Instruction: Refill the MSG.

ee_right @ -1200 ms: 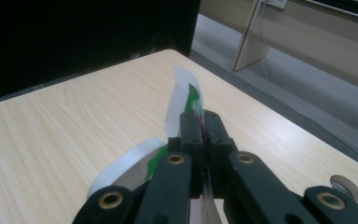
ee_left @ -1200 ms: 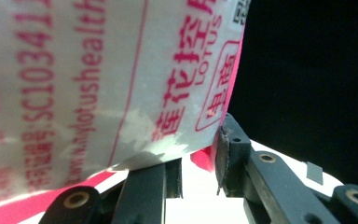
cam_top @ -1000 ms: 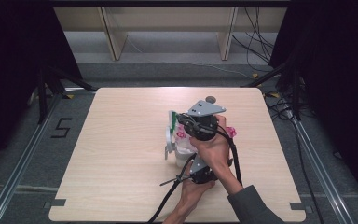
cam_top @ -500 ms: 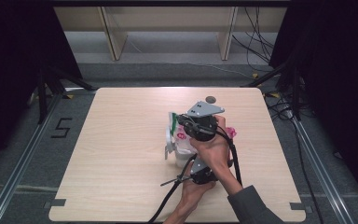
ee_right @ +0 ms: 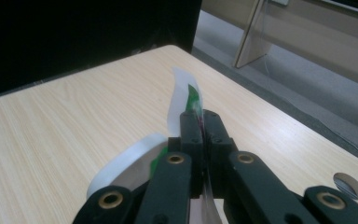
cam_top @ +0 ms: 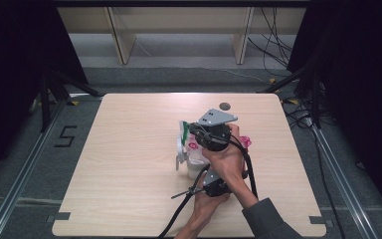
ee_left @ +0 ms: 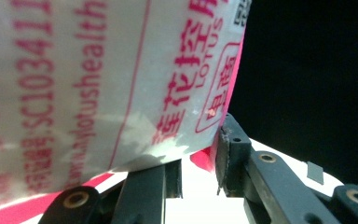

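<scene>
Gripping from two sides, both grippers work on one white plastic pouch (cam_top: 191, 149) printed in pink and red, which stands near the middle of the wooden table (cam_top: 129, 164), a little toward the person's edge. In the high view the right gripper (cam_top: 199, 130), with its grey three-cornered plate on top, sits over the pouch's upper edge, and the right hand (cam_top: 226, 159) wraps its body. From the right gripper view its jaws are pressed fully together on a thin flap of the pouch (ee_right: 186, 100), white with a green patch, which curls up past the jaw tips. The left gripper (cam_top: 199, 172) lies nearer the person, just beneath the right hand, with the left hand (cam_top: 206, 204) holding it from below. Seen in the left gripper view, its jaws stand partly apart around the pouch's lower corner (ee_left: 121, 93), the right-hand pad against the red-printed edge; whether the other pad presses on it I cannot tell. A small round hole (cam_top: 224, 106) marks the table's far side.
</scene>
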{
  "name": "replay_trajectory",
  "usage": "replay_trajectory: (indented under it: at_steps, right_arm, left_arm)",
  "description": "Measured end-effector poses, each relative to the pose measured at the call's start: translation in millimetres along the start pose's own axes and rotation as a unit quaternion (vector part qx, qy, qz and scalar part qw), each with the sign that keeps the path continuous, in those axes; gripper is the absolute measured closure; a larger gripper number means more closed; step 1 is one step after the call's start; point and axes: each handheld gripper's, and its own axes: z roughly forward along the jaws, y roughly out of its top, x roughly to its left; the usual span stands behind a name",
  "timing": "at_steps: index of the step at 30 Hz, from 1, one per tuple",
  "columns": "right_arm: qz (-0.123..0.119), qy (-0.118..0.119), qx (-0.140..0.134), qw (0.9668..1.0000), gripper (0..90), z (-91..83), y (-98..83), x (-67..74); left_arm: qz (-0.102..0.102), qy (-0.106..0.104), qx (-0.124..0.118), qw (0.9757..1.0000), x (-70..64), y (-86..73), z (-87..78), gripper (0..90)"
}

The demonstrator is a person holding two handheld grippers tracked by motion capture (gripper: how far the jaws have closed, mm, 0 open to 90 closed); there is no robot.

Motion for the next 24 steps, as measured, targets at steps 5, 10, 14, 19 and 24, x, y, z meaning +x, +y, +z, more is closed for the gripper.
replay_trajectory:
  at_steps: [5, 10, 14, 19, 24]
  right_arm:
    - [0.004, -0.001, -0.014, 0.9999, 89.7, -2.7, 0.8, -3.3]
    - [0.005, -0.006, -0.022, 0.9997, 89.7, -4.3, 3.2, -2.4]
    - [-0.002, -0.005, -0.008, 1.0000, 89.7, -0.6, 0.0, -0.7]
    - [0.005, -0.004, -0.018, 0.9998, 89.7, -1.5, -0.2, -2.8]
    - [0.003, -0.004, -0.023, 0.9997, 89.7, -4.6, 1.2, -3.5]
  left_arm:
    - [0.001, 0.000, 0.000, 1.0000, 0.6, 1.5, -0.3, 74.2]
    - [0.004, 0.000, -0.002, 1.0000, 0.0, 4.2, -1.3, 74.2]
    - [-0.001, 0.000, 0.001, 1.0000, -1.0, 0.2, 1.1, 74.1]
    - [0.001, 0.000, 0.001, 1.0000, 0.4, 1.9, 0.1, 74.2]
    - [0.005, 0.002, 0.003, 1.0000, -0.2, 1.7, 0.1, 74.0]
